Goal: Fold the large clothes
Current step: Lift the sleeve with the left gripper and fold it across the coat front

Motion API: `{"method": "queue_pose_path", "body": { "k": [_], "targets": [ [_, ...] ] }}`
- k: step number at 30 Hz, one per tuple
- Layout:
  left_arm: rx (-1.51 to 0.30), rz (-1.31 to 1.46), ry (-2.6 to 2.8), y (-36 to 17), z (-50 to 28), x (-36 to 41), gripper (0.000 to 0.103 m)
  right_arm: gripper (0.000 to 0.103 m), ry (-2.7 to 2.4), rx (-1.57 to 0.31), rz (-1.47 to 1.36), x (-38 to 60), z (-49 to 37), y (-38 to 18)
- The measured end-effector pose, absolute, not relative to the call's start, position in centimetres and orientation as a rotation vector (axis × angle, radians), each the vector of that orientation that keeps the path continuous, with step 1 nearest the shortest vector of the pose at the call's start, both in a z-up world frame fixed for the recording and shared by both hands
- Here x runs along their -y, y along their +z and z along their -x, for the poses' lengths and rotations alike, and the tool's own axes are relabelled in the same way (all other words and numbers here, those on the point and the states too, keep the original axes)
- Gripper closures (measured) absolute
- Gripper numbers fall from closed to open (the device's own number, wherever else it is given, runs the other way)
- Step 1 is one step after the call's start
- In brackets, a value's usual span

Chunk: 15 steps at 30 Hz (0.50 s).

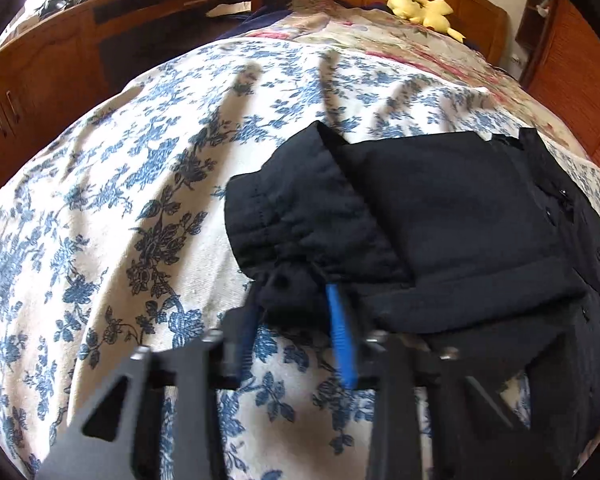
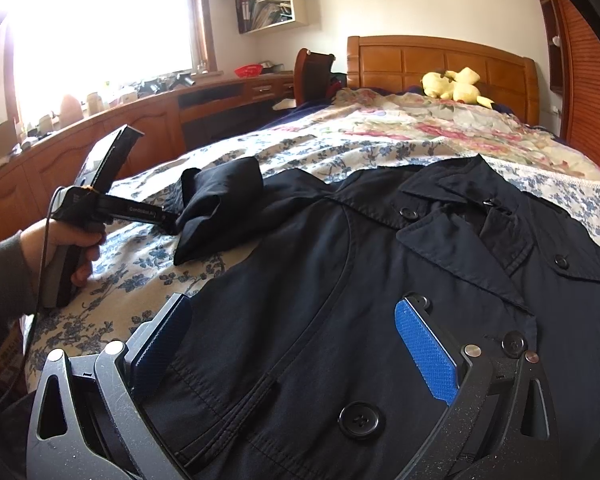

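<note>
A large dark navy coat [image 2: 340,280] with black buttons lies front-up on the bed; it also shows in the left wrist view [image 1: 460,216]. Its left sleeve [image 2: 216,200] is bunched and lifted. My left gripper [image 1: 296,300] is shut on the sleeve's cuff end [image 1: 288,284], and it shows from outside in the right wrist view [image 2: 172,220], held by a hand. My right gripper [image 2: 296,344] is open, its blue pads [image 2: 424,352] spread wide just above the coat's chest, holding nothing.
The bed has a blue floral sheet [image 1: 120,200] and a pink floral quilt [image 2: 420,128] toward the wooden headboard [image 2: 440,60]. A yellow plush toy [image 2: 456,84] lies near the pillows. A wooden cabinet run [image 2: 120,136] lines the left side under the window.
</note>
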<state>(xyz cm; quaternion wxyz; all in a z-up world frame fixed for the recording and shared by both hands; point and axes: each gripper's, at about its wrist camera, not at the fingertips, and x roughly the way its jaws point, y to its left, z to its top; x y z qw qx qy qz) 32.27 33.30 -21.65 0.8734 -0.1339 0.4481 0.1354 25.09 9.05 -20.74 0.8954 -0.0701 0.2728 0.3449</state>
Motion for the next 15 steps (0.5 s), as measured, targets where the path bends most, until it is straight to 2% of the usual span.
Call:
{"method": "queue_pose_path", "body": {
  "k": [2,9,15],
  "targets": [
    [-0.926,0.24,0.289,-20.3,-31.9,-32.2,0.097,0.0,0.705,-0.559,0.154,-9.1,-25.0,-20.7],
    [-0.751,0.127,0.221,-11.4,-29.1,-25.4,0.1,0.002,0.662,-0.585,0.127,-5.9,-23.5,-19.1],
    [-0.647,0.067,0.083,-5.1,-27.3,-17.3,0.101,0.003,0.577,-0.563,0.122,1.9,-20.1,-16.0]
  ]
}}
